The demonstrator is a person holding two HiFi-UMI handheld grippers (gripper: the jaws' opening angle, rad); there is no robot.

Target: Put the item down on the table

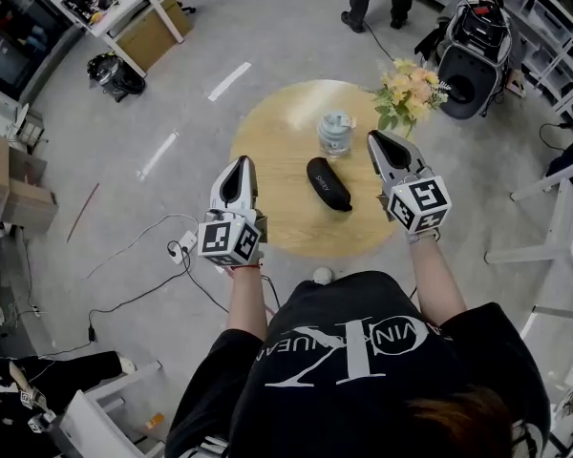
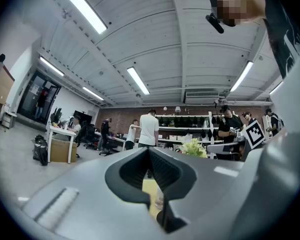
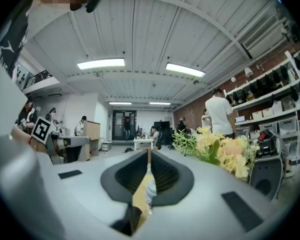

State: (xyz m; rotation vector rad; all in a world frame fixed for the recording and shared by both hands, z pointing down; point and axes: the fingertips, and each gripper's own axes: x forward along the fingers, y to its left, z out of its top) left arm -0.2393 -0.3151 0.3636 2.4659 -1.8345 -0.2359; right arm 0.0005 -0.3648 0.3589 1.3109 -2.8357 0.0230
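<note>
Hovering over the round wooden table (image 1: 285, 127), the left tongs (image 1: 240, 163) and the right tongs (image 1: 375, 138) were both clenched with nothing between their jaws, the ribbed pads meeting at the tips in each gripper view. The left tongs hung at the table's left edge and the right tongs over its right side, each pointing away from the person. The black oblong case (image 1: 328, 183) lay flat on the table between the two tongs, touching neither. Just beyond the case stood a clear jar (image 1: 336, 133), upright. A bunch of yellow and pale pink flowers (image 1: 408, 92) sat at the table's far right edge, near the right tongs' tips.
</note>
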